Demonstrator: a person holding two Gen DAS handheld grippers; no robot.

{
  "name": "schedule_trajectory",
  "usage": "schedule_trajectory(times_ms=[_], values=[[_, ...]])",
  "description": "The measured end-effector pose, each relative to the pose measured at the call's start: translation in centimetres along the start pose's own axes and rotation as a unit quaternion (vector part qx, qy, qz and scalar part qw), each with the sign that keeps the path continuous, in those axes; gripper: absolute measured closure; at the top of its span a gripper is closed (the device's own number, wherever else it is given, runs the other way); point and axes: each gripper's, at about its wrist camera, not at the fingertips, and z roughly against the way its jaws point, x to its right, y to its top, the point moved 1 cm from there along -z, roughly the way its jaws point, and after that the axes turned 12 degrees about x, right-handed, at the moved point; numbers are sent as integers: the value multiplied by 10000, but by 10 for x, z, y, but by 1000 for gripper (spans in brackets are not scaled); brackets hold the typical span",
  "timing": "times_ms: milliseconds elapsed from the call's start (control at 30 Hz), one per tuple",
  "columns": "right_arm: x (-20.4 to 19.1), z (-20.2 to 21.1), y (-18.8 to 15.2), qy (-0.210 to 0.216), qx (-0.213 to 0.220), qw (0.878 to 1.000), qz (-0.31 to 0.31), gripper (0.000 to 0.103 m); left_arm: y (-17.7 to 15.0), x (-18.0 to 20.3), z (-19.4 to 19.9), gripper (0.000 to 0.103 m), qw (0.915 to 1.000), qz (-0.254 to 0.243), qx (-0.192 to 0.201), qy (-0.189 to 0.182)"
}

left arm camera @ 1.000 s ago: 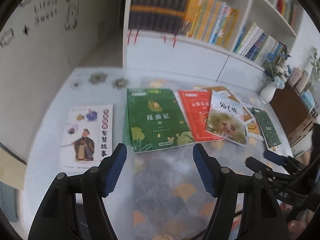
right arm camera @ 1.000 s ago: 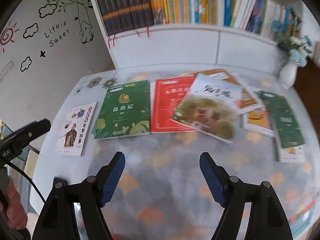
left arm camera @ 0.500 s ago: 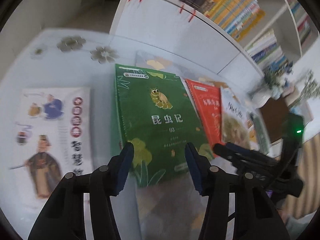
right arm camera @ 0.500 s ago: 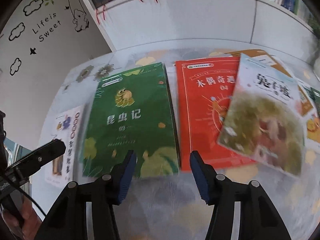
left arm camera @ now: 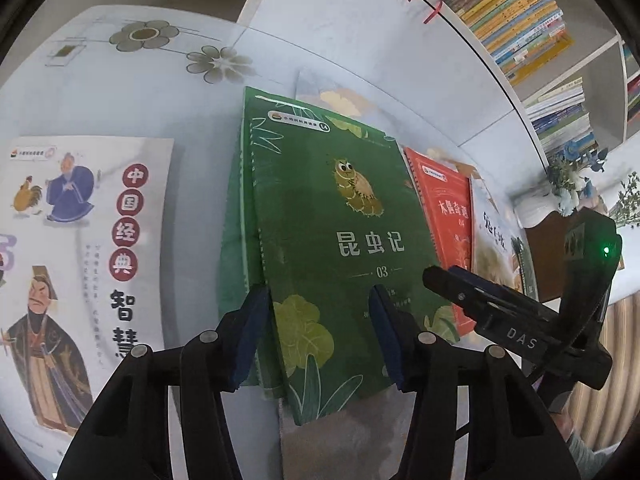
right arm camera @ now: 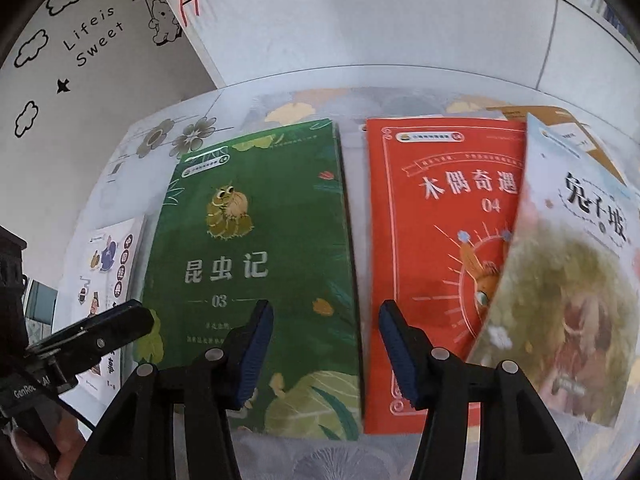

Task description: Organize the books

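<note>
Several books lie flat in a row on the table. A green book (left arm camera: 340, 240) with a caterpillar cover lies on another green book; it also shows in the right wrist view (right arm camera: 248, 272). My left gripper (left arm camera: 320, 324) is open, low over its near left part. My right gripper (right arm camera: 326, 344) is open over the green book's near right edge and the gap to a red book (right arm camera: 436, 248). A pale book with a rabbit scene (right arm camera: 568, 304) overlaps the red one. A white book with drawn figures (left arm camera: 80, 248) lies at the left.
A white bookshelf (left arm camera: 520, 24) full of upright books stands behind the table (left arm camera: 120, 92). A white vase with blue flowers (left arm camera: 568, 184) and a brown box stand at the far right. A wall with decals (right arm camera: 92, 36) is at the left.
Both grippers have moved forward and down toward the green book, which now fills more of both views. Both jaws have narrowed from a second ago but stay open.
</note>
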Motion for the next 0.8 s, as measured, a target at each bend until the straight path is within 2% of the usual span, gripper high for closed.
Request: schedule_trajectory(times_ms=[100,200,300,467,633,733,800], values=[[-7,-5,0,237,-128,9996,103,47,-1,2,-1,54,9999,-92,4,70],[-14,-5,-6,100,-133,9993,346,47,-5,0,2,54,10000,20,-32,-35],[-12,4,-15,213,-209,9989,364,47,-13,-2,10,54,9997,161,-88,-139],[-15,34,-55,328,-488,9968,550,47,-47,5,35,54,9991,-53,-356,-240],[1,71,-116,380,-842,9948,439,48,-99,15,51,54,9959,-166,-783,-413],[12,87,-136,139,-804,9958,415,48,-114,14,58,54,9974,-177,-695,-112],[17,93,-145,73,-730,9966,369,49,-118,12,58,54,9977,-40,-664,-133]])
